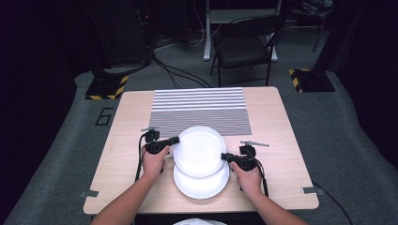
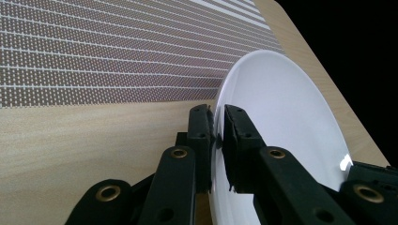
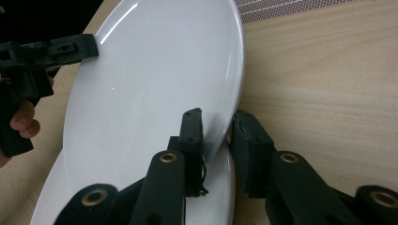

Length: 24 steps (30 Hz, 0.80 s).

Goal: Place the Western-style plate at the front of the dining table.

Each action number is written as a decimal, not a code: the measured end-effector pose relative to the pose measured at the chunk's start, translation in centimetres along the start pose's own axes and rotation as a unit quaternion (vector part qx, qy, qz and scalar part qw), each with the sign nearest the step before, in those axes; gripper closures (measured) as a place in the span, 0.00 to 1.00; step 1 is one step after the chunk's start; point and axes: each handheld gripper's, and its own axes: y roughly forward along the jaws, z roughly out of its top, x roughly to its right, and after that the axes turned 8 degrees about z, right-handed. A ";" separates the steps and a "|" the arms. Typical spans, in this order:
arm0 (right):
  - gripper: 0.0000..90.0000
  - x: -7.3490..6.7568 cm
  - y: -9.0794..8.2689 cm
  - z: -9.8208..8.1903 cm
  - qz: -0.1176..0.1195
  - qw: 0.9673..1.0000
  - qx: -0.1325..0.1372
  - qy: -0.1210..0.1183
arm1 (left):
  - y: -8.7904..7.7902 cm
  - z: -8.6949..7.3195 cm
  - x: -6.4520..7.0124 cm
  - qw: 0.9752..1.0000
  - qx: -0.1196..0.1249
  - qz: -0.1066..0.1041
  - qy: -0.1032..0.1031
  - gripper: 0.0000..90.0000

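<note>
Two white plates sit at the table's near middle. The upper plate overlaps the lower plate, which lies flat on the wood. My left gripper is shut on the upper plate's left rim, one jaw on each face. My right gripper holds the opposite rim, with one jaw on top and one underneath, pressing on it. In the right gripper view the upper plate tilts above the lower one, and the left gripper shows at its far edge.
A grey striped mat covers the far middle of the wooden table. A folding chair stands beyond the table. Another white plate's rim peeks in at the bottom edge. Bare wood lies left and right of the plates.
</note>
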 end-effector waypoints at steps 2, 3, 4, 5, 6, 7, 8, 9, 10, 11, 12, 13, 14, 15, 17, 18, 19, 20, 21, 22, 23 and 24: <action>0.83 0.0 0.0 0.0 -0.001 1.000 0.001 -0.004 | 0.0 0.0 0.0 1.000 0.000 0.003 0.001 0.89; 0.83 -0.1 0.1 0.0 -0.002 1.000 0.002 -0.004 | -0.1 0.0 0.0 1.000 0.000 0.003 0.001 0.88; 0.83 -0.1 0.1 -0.1 -0.005 1.000 0.002 -0.009 | -0.1 0.0 0.0 1.000 0.000 0.004 0.000 0.85; 0.82 -0.1 0.1 -0.1 -0.005 1.000 0.002 -0.012 | -0.1 -0.1 -0.1 1.000 0.001 0.003 -0.002 0.84; 0.82 -0.2 0.1 -0.1 -0.007 1.000 0.003 -0.014 | -0.2 -0.1 -0.1 1.000 0.000 0.004 -0.001 0.83; 0.82 -0.2 0.2 -0.1 -0.008 1.000 0.004 -0.015 | -0.3 -0.1 -0.1 1.000 0.001 0.004 -0.002 0.82; 0.82 -0.2 0.2 -0.1 -0.009 1.000 0.003 -0.017 | -0.4 -0.2 -0.2 1.000 0.003 0.004 -0.002 0.81; 0.82 -0.3 0.2 -0.2 -0.009 1.000 0.003 -0.016 | -0.6 -0.2 -0.1 1.000 0.004 0.005 -0.010 0.79; 0.82 -0.2 0.3 -0.2 -0.010 1.000 0.002 -0.017 | -0.7 -0.2 -0.2 1.000 0.007 0.003 -0.007 0.78; 0.82 -0.3 0.3 -0.2 -0.010 1.000 0.001 -0.017 | -0.9 -0.3 -0.3 1.000 0.009 0.000 -0.008 0.77; 0.82 -0.2 0.3 -0.3 -0.011 1.000 0.000 -0.016 | -1.2 -0.4 -0.2 1.000 0.008 -0.001 -0.008 0.76; 0.82 -0.3 0.4 -0.3 -0.011 1.000 -0.001 -0.014 | -1.4 -0.5 -0.2 1.000 0.007 0.000 -0.005 0.75; 0.82 -0.2 0.4 -0.3 -0.011 1.000 -0.001 -0.015 | -1.6 -0.7 -0.2 1.000 0.006 -0.003 -0.005 0.75; 0.82 -0.2 0.4 -0.4 -0.012 1.000 0.000 -0.014 | -1.7 -0.9 -0.1 1.000 0.005 -0.004 -0.005 0.74; 0.82 -0.2 0.5 -0.4 -0.012 1.000 -0.001 -0.018 | -2.1 -1.4 -0.1 1.000 0.002 -0.001 0.002 0.74; 0.82 -0.2 0.5 -0.4 -0.012 1.000 0.000 -0.019 | -2.2 -1.6 -0.1 1.000 0.001 -0.001 0.001 0.74; 0.82 -0.2 0.5 -0.4 -0.013 1.000 0.000 -0.020 | -2.4 -1.7 -0.1 1.000 0.001 -0.002 0.000 0.74; 0.82 -0.2 0.5 -0.4 -0.013 1.000 0.000 -0.021 | -2.5 -1.7 -0.2 1.000 0.003 -0.002 -0.002 0.74; 0.82 -0.3 0.5 -0.4 -0.014 1.000 0.000 -0.022 | -2.6 -1.8 -0.3 1.000 0.003 -0.002 -0.004 0.74; 0.82 -0.3 0.5 -0.4 -0.016 1.000 0.001 -0.020 | -2.7 -1.9 -0.3 1.000 0.000 -0.001 -0.005 0.73; 0.82 -0.4 0.5 -0.4 -0.015 1.000 0.000 -0.019 | -2.8 -2.1 -0.3 1.000 0.001 -0.002 -0.006 0.72; 0.82 -0.4 0.5 -0.4 -0.016 1.000 0.001 -0.021 | -3.0 -2.2 -0.4 1.000 0.002 -0.004 -0.005 0.71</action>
